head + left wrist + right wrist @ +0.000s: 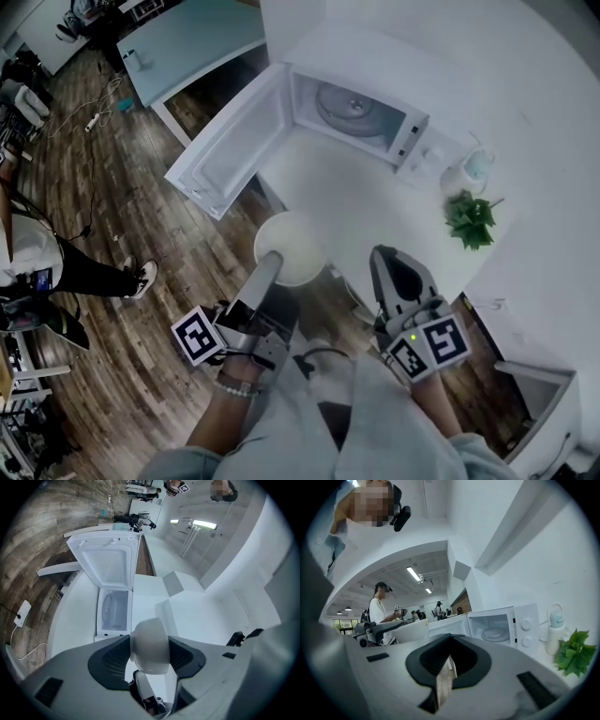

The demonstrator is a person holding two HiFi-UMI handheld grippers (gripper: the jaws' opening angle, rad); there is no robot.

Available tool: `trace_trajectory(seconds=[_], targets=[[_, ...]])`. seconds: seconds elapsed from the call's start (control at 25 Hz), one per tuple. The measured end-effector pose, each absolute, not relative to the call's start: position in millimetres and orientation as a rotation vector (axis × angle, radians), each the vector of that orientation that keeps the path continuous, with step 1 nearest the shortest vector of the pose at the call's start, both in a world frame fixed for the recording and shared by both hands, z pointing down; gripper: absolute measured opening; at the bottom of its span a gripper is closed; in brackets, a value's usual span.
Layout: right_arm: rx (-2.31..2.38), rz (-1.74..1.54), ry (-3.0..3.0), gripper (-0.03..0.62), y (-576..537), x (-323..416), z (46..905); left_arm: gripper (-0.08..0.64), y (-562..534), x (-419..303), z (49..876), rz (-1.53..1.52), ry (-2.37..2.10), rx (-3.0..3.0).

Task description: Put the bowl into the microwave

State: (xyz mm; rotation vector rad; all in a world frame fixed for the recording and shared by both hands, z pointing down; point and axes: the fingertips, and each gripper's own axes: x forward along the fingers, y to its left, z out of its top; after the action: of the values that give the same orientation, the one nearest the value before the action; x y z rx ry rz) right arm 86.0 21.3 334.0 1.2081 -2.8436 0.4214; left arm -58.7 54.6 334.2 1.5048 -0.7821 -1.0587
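A white bowl point(292, 246) hangs over the floor beside the counter's edge, short of the microwave, with my left gripper point(275, 259) shut on its near rim. In the left gripper view the bowl point(150, 645) sits edge-on between the dark pads. The white microwave point(361, 112) stands on the counter with its door point(228, 142) swung wide to the left and its glass turntable point(352, 105) bare. My right gripper point(382, 257) is shut and holds nothing, to the right of the bowl over the counter's edge. From the right gripper view point(446, 660) the bowl point(411, 630) shows at the left and the microwave point(494, 629) ahead.
A small green plant point(472, 219) and a white bottle with a pale blue cap point(469, 171) stand on the white counter point(375, 202) right of the microwave. Wooden floor point(122, 216) lies to the left, where a person's legs point(94, 277) stand. Other people show far off.
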Motion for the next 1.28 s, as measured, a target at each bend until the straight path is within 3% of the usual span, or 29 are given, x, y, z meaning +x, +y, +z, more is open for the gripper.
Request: trace_trajectory(seconds=[1.28], targets=[[1.627,0.416,-2.659,0.002,-71.2,-10.6,329.7,0.229,-61.4,-119.9,336.4,-0.737,-0.513,1.596]])
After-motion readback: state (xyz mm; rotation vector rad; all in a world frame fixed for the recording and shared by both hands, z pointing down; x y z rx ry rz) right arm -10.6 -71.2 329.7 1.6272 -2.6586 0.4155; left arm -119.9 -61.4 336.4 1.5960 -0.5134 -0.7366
